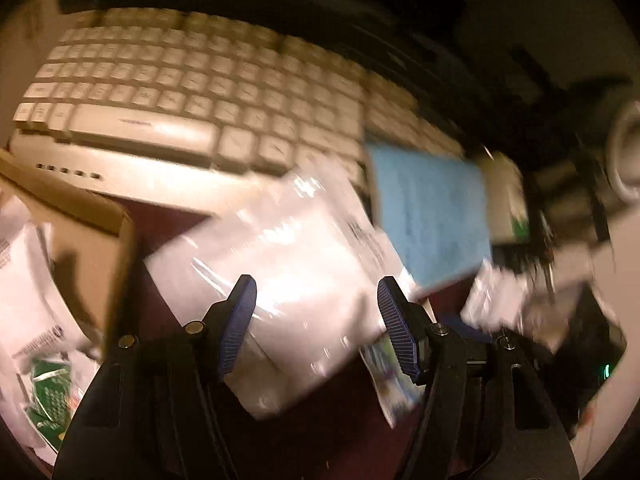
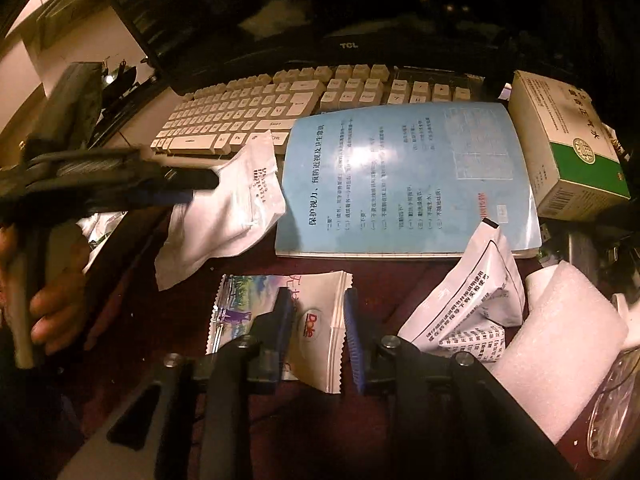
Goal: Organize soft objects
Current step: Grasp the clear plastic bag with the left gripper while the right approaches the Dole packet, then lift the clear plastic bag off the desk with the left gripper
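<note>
Closest, the right gripper (image 2: 316, 332) straddles a white Dole snack packet (image 2: 316, 336) lying on the dark red desk (image 2: 380, 276); its jaws stand partly apart, pads beside the packet's edges, not visibly pressing. Just left, the left gripper (image 2: 192, 190) holds a white plastic pouch (image 2: 224, 212) by one end, lifted off the desk. Beyond lie a blue booklet (image 2: 404, 184), a crumpled printed sachet (image 2: 472, 296), white foam (image 2: 560, 332), then a beige keyboard (image 2: 256, 112).

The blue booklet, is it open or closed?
Closed: the blue booklet lies flat, cover up, its page edges one stack along the near side.
</note>
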`<state>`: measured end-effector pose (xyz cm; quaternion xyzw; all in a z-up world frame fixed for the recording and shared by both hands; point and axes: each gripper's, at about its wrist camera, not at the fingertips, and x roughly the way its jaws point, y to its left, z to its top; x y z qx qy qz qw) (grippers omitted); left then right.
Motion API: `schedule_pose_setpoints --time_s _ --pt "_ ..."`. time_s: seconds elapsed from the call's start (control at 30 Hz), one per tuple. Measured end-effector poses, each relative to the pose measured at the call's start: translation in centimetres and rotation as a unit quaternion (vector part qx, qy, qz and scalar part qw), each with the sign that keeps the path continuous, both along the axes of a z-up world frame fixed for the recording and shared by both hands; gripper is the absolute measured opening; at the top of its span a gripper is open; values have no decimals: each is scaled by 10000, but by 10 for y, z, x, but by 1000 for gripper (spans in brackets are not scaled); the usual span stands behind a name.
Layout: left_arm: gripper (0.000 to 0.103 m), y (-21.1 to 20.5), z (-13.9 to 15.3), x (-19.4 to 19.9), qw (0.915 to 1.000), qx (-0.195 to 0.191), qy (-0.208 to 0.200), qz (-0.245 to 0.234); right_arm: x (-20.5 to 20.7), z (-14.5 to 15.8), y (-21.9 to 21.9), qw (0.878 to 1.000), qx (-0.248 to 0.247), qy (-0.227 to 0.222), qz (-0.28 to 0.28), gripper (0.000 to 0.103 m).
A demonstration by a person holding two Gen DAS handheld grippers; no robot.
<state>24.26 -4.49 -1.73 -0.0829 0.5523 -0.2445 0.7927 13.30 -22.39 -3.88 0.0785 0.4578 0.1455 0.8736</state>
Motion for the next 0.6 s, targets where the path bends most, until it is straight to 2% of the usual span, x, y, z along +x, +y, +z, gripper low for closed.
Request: schedule_pose_setpoints --time_s 0.03,0.1,0.17,0.23,0.33,0.4,0.53,0.6 --pt "62 0 2 -3 9998 135 -147 44 -1 0 1 10000 -19 1 18 37" --pt "62 5 8 -2 9975 363 -477 362 -1 -1 5 10000 -44 10 69 50" --pt "62 13 11 8 9967 187 -503 610 1 -3 10 9998 -82 26 170 56" --pt "62 14 11 22 9961 116 -488 730 2 -5 13 9997 -165 44 194 57" --pt "62 11 2 43 9975 96 -350 600 -1 -5 13 9996 -196 12 213 58" --pt "62 6 1 50 9969 192 -486 594 -1 -5 12 9996 -188 16 209 58" --pt "62 -8 -1 49 9975 514 -357 336 0 -6 15 9995 -239 8 227 58" --pt "62 -15 0 42 9981 514 -286 171 2 -6 15 9995 -219 19 230 58"
